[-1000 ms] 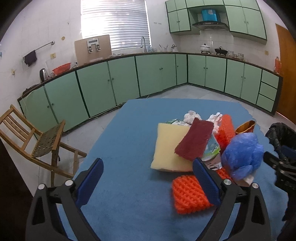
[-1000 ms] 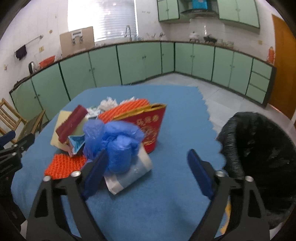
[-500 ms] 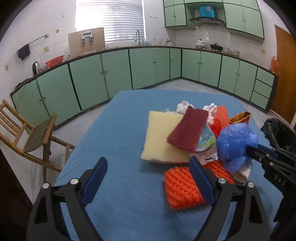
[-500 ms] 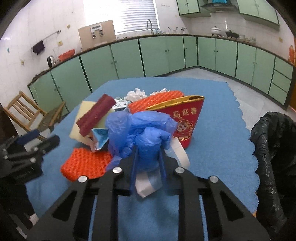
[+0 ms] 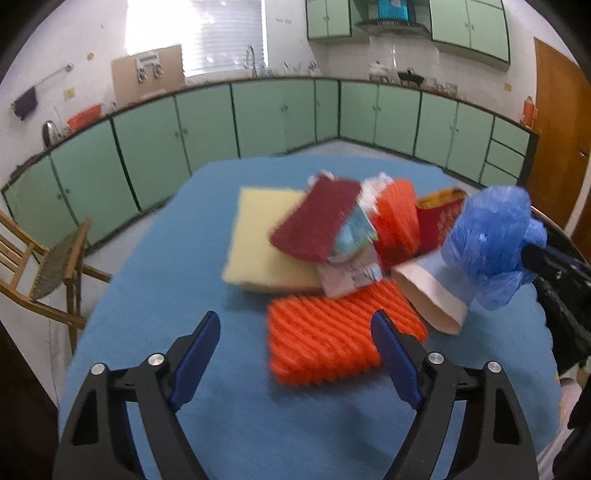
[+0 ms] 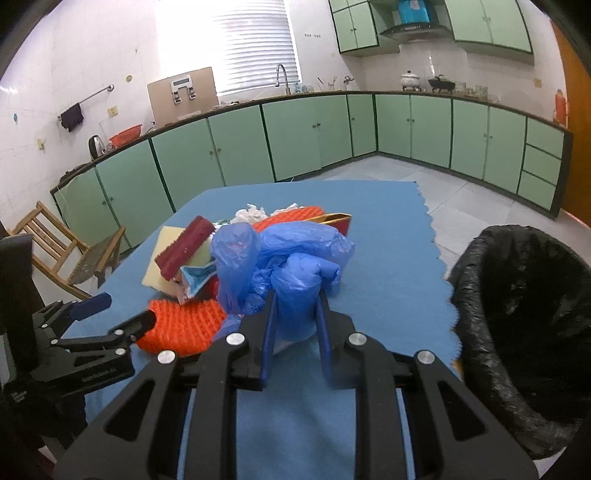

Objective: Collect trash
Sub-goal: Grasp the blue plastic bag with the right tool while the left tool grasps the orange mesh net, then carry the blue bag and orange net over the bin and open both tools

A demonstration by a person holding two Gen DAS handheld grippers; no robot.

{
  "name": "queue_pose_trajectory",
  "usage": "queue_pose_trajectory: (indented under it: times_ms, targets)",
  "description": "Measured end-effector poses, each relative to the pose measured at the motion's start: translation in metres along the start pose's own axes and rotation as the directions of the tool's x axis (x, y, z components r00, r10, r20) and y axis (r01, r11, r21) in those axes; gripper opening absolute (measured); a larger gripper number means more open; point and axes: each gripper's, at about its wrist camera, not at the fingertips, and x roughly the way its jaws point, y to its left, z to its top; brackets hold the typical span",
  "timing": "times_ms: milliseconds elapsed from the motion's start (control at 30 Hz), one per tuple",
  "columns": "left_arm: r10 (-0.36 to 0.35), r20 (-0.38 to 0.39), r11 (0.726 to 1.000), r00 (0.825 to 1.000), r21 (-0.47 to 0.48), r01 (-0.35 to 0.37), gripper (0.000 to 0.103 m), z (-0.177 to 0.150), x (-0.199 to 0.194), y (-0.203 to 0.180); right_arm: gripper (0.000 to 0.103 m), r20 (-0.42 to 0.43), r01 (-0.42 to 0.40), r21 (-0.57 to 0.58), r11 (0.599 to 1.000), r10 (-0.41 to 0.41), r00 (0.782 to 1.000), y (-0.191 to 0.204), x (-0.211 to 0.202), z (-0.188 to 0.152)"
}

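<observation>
Two grippers working | right gripper [image 6: 293, 314] squeezing blue plastic bag [image 6: 284, 258], carrying it clear to black-lined bin [image 6: 517, 332] | left gripper [image 5: 295, 350] closing, nothing gripped, nearing orange pad [image 5: 332, 328] beside bag.

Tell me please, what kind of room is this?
Most likely a home kitchen: green cabinets run along two walls, a sink tap stands below the window, and pots sit under an extractor hood.

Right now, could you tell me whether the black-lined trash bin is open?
Open: the black-lined trash bin gapes upward, its liner folded over the rim, no lid.
</observation>
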Motion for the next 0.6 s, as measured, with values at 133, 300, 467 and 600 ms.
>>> queue_pose_trajectory:
  times_ms: [133,300,467,600]
  targets:
    - [-0.026,-0.051,1.0,0.998,0.013,0.026,0.072,-0.007,0.01,-0.011,0.019,-0.007,0.014,0.019,1.0,-0.014,1.0,-0.01,-0.005,-0.007]
    - [-0.057,-0.058,0.998,0.997,0.008,0.058,0.038,-0.01,0.014,-0.015,0.019,-0.015,0.036,0.043,0.998,-0.035,0.999,-0.021,-0.011,-0.014]
    - [-0.052,-0.04,0.999,0.998,0.008,0.053,0.02,-0.006,0.008,-0.013,0.02,-0.011,0.041,0.064,0.997,-0.04,0.999,-0.025,-0.017,-0.014]
    - [-0.05,-0.014,0.999,0.999,0.001,0.05,0.017,-0.003,-0.006,-0.009,0.02,0.004,0.039,0.059,0.997,-0.039,0.999,-0.024,-0.024,-0.01]
